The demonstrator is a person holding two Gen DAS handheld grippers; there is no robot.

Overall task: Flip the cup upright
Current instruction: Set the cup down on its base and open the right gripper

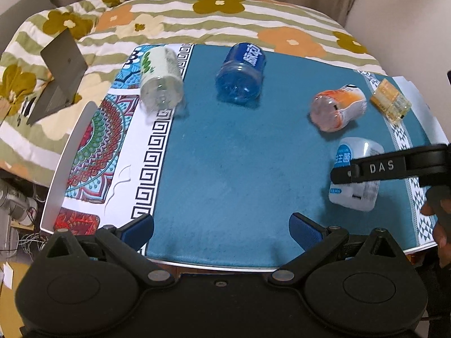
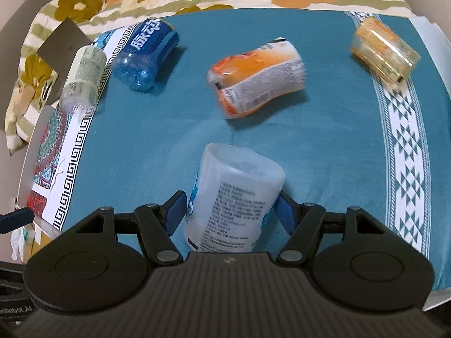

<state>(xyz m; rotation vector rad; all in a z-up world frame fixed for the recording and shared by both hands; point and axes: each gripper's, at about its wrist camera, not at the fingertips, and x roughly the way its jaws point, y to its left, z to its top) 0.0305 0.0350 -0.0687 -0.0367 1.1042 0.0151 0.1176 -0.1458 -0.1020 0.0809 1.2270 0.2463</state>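
Several cut-bottle cups lie on their sides on a teal mat (image 1: 231,169). A white cup with a blue label (image 2: 234,202) sits between the blue pads of my right gripper (image 2: 229,214), which is shut on it; it also shows in the left wrist view (image 1: 358,177) at right, behind the right gripper's black arm. An orange cup (image 2: 256,77), a blue cup (image 2: 146,53), a pale green cup (image 2: 83,73) and a yellow cup (image 2: 384,50) lie farther back. My left gripper (image 1: 221,232) is open and empty above the mat's near edge.
The mat lies on a white board (image 1: 60,169) resting on a flowered, striped blanket (image 1: 197,19). A grey open laptop (image 1: 60,76) stands on the blanket at left. Cables and clutter lie on the floor at lower left.
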